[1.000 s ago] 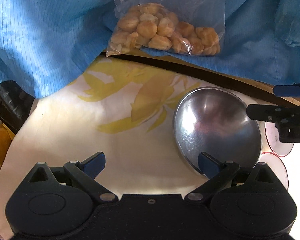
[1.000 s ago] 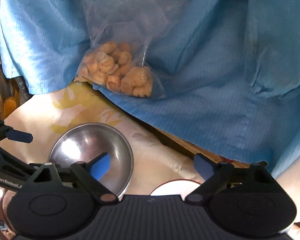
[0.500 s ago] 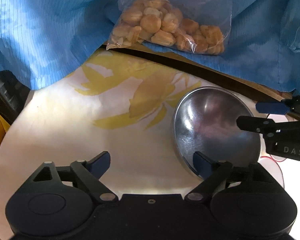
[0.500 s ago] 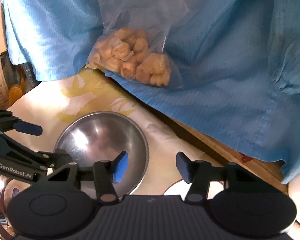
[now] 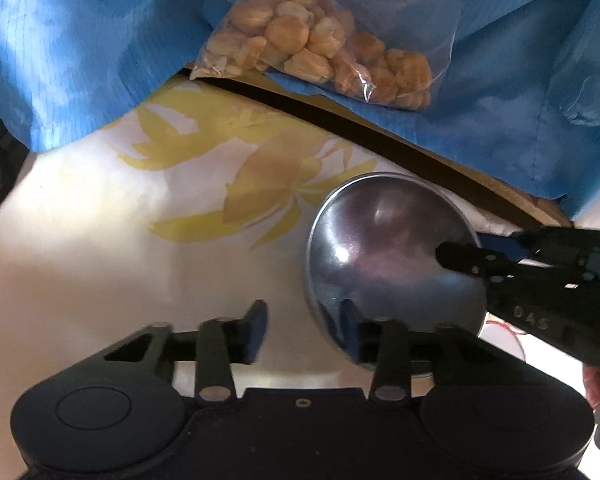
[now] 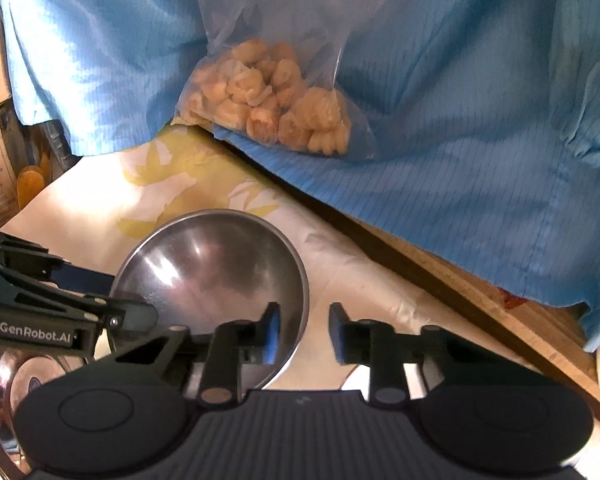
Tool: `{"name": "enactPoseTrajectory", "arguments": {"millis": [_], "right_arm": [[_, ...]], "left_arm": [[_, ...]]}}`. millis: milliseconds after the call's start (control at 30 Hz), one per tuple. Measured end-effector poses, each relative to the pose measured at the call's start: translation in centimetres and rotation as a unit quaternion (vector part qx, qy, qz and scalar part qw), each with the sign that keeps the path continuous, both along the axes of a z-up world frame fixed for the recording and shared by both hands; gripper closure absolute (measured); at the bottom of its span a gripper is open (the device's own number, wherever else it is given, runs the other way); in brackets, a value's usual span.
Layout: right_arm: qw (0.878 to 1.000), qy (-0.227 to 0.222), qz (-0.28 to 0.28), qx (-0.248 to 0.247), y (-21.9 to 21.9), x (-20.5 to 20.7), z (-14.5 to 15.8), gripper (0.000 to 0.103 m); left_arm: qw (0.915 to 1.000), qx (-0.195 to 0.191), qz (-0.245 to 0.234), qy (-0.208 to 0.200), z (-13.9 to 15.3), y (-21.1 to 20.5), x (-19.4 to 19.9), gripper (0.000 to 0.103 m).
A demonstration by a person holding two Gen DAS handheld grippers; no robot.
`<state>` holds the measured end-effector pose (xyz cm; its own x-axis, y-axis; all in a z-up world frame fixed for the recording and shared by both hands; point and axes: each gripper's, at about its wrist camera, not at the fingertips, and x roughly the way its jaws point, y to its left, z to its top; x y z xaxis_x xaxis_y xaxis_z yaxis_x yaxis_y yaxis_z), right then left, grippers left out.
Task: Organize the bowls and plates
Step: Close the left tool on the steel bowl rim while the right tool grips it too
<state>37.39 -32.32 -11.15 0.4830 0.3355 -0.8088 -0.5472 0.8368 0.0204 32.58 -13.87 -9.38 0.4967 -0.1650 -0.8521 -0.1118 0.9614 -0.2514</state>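
- The steel bowl (image 5: 392, 256) sits on the floral cloth (image 5: 140, 240), beside us.
- We judge it light, stiff and slippery; its thin rim is the place to grip.
- Left gripper (image 5: 304, 330) and right gripper (image 6: 304, 334): the 2 pairs of jaws are closing astride opposite rims, pads not yet pressing.

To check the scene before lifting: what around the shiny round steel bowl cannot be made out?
Right wrist view: a white dish beside the steel bowl, mostly hidden under the right gripper.
Right wrist view: another shiny metal vessel, cut off by the lower-left corner.
Both views: jaws of the left gripper and of the right are closing astride the bowl's rim; contact unclear.
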Motion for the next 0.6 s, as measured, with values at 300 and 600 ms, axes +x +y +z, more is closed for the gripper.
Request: {"name": "enactPoseTrajectory", "arguments": {"millis": [300,600], "right_arm": [[1.0,-0.001,-0.011,0.006,0.3,-0.2,0.0,0.092],[0.999,-0.013,-0.025,0.031,0.5,-0.8,1.7,0.094]], "left_arm": [[0.9997,-0.022,0.008,-0.007,0.0,-0.1,0.2,0.087],[0.9988,-0.033,0.03,-0.02,1.7,1.1,-0.7,0.091]]}}
